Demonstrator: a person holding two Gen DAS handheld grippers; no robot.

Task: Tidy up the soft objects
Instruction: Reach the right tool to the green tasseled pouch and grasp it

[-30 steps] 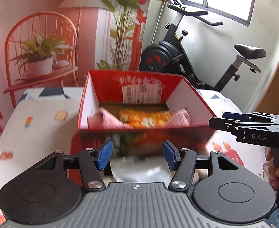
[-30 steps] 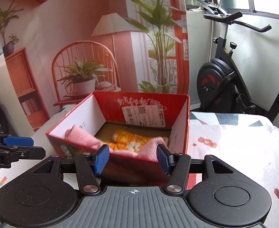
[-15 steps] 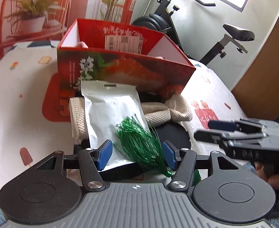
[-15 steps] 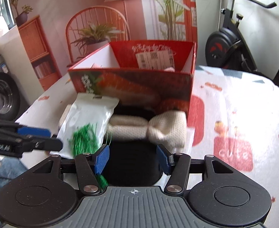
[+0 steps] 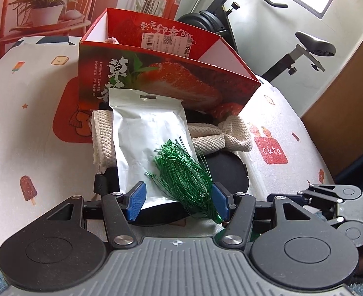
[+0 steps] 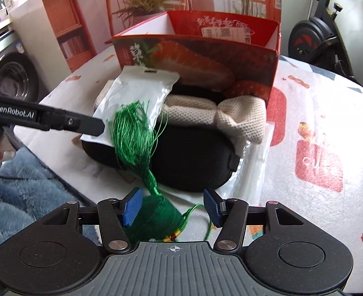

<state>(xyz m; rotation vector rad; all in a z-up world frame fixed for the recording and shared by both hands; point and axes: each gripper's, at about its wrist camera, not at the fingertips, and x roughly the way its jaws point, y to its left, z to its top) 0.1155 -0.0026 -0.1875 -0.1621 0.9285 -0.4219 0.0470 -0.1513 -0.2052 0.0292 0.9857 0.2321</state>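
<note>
Black two-finger grippers: left gripper point(image 5: 179, 198), right gripper point(image 6: 172, 204), blue ribbed pads point(image 6: 131, 206), silver pivot screws, grey ridged housing, white "GenRobot.AI" lettering.

On the table point(image 5: 33, 128) the box point(image 5: 156, 79) stands at the far side. Just before it lies a pile: a pad point(image 6: 193, 157) at the bottom, a knit cloth point(image 5: 218, 135) across its far part, a pouch point(image 5: 149, 143) on the left over cloth and pad, and a tassel point(image 5: 186, 175) on the pouch's near right corner, trailing to the near table edge.
</note>
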